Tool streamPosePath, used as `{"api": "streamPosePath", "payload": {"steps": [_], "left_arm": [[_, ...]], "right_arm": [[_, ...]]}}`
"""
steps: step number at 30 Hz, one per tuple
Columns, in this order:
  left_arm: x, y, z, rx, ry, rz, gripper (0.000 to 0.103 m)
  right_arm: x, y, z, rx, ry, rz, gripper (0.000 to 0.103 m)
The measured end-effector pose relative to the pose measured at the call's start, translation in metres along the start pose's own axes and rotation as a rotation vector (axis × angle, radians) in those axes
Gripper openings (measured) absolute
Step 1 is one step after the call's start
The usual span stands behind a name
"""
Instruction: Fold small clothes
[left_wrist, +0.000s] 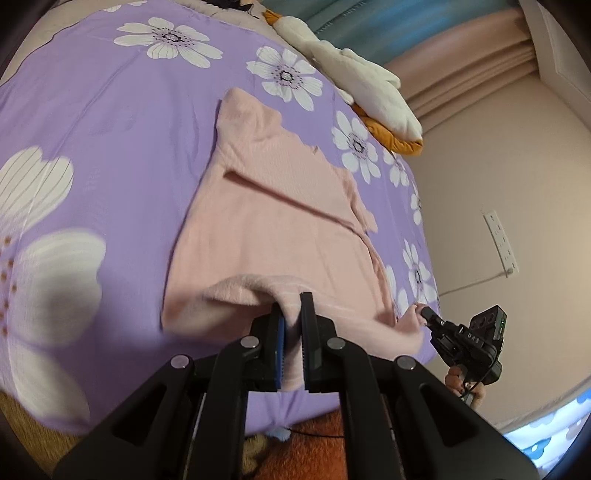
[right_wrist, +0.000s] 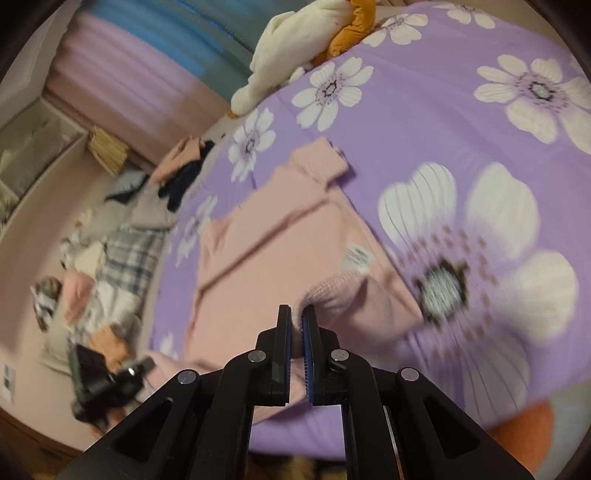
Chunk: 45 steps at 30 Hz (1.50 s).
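A pink knitted top (left_wrist: 273, 206) lies flat on the purple flowered bedspread (left_wrist: 110, 122), collar end far from me, sleeves folded over its body. My left gripper (left_wrist: 291, 306) is shut on the near hem, lifting it a little. In the left wrist view my right gripper (left_wrist: 424, 314) is shut on the hem's right corner. In the right wrist view the top (right_wrist: 266, 236) shows a white label (right_wrist: 356, 256), and my right gripper (right_wrist: 298, 314) is shut on a bunched fold of hem. My left gripper (right_wrist: 146, 363) shows at the lower left, blurred.
A white and orange plush toy (left_wrist: 365, 85) lies at the bed's far edge. A heap of other clothes (right_wrist: 107, 266) lies on the floor left of the bed (right_wrist: 461, 122). A wall socket (left_wrist: 502, 240) and cable are on the right wall. An orange rug (left_wrist: 306, 454) lies below the bed.
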<state>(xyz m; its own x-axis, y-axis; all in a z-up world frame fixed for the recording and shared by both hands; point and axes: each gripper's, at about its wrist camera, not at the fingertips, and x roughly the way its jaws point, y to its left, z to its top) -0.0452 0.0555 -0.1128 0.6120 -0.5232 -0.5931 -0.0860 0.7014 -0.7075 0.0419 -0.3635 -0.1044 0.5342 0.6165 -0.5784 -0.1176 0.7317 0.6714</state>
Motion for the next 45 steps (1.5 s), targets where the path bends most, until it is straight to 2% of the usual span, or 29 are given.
{"api": "streamPosePath", "payload": {"steps": [4,7,10,14,17,18,20,24,27,28,30,33,38,42,44,45], "left_arm": [[0.021,0.008,0.024,-0.02,0.003,0.05,0.006],[0.044,0.018,0.041,-0.06,0.039,0.066,0.006],[0.062,0.027,0.052,-0.07,0.056,0.112,0.007],[0.073,0.041,0.062,-0.131,0.069,0.105,0.008],[0.075,0.05,0.069,-0.195,0.073,0.091,0.008],[0.075,0.051,0.071,-0.203,0.067,0.082,0.008],[0.071,0.047,0.074,-0.203,0.053,0.075,0.009],[0.063,0.045,0.078,-0.218,0.028,0.047,0.015],[0.056,0.046,0.079,-0.224,0.013,0.044,0.023],[0.051,0.046,0.079,-0.227,-0.003,0.049,0.026],[0.042,0.047,0.081,-0.23,-0.048,0.072,0.044],[0.026,0.05,0.082,-0.217,-0.104,0.09,0.046],[0.026,0.049,0.08,-0.172,-0.085,0.1,0.048],[0.037,0.041,0.077,-0.094,-0.07,0.131,0.055],[0.045,0.037,0.077,-0.047,-0.063,0.145,0.057],[0.05,0.035,0.077,-0.025,-0.059,0.157,0.057]], "right_arm": [[0.038,-0.02,0.026,0.093,0.021,-0.08,0.008],[0.06,-0.031,0.04,0.127,0.041,-0.148,0.008],[0.074,-0.04,0.047,0.145,0.073,-0.162,0.008],[0.068,-0.045,0.054,0.151,0.03,-0.143,0.008],[0.062,-0.046,0.063,0.145,-0.005,-0.174,0.02],[0.06,-0.046,0.066,0.139,-0.02,-0.192,0.028],[0.052,-0.045,0.069,0.121,-0.051,-0.207,0.036],[0.042,-0.045,0.071,0.102,-0.076,-0.191,0.039],[0.04,-0.043,0.069,0.075,-0.085,-0.219,0.048],[0.042,-0.042,0.069,0.062,-0.077,-0.227,0.048],[0.047,-0.04,0.067,0.047,-0.056,-0.229,0.048],[0.058,-0.036,0.065,0.017,-0.012,-0.234,0.048],[0.077,-0.024,0.062,-0.06,0.008,-0.274,0.048],[0.089,-0.021,0.061,-0.104,0.029,-0.315,0.048],[0.091,-0.018,0.06,-0.133,0.01,-0.324,0.042],[0.091,-0.016,0.06,-0.145,0.007,-0.324,0.031]]}}
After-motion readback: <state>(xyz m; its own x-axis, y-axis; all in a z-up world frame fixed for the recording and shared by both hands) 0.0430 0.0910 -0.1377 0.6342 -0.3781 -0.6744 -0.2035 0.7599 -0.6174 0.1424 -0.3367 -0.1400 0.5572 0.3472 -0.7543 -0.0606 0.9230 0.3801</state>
